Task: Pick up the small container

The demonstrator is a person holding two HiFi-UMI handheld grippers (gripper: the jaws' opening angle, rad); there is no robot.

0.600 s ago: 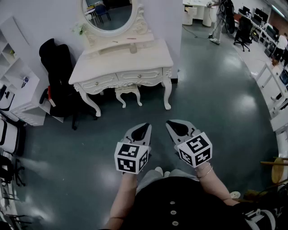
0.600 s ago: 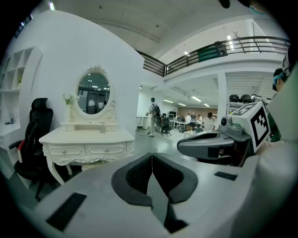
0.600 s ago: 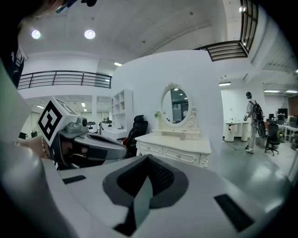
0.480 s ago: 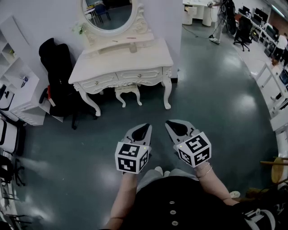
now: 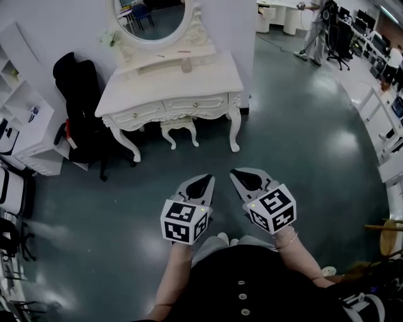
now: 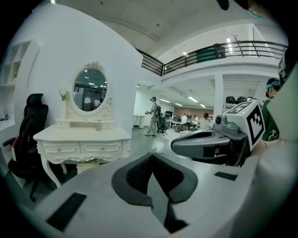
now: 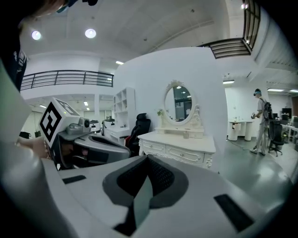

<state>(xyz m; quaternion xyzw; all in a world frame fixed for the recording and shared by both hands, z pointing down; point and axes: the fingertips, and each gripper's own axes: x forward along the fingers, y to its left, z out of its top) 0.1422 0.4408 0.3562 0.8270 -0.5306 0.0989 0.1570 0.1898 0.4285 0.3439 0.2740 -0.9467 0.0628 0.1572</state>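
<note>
Open hall, dark green floor [image 5: 302,138], white dressing table [image 5: 170,88] with an oval mirror [image 5: 151,16] against the wall. Compared with the earlier frame almost nothing differed: both grippers sat in the same spot, and only the far-off person [image 5: 313,34] had shifted a little. Left gripper [image 5: 210,178] had its jaws pressed together, empty. Right gripper [image 5: 233,172] was the same, closed on nothing. The small container [image 5: 186,65] stood on the tabletop by the mirror base, well ahead of both sets of tips. It lay left of the left gripper's line in its own view and right of the right gripper's line. It was too small for me to make out lid or shape. The stool [image 5: 179,129] was half hidden under the table.
</note>
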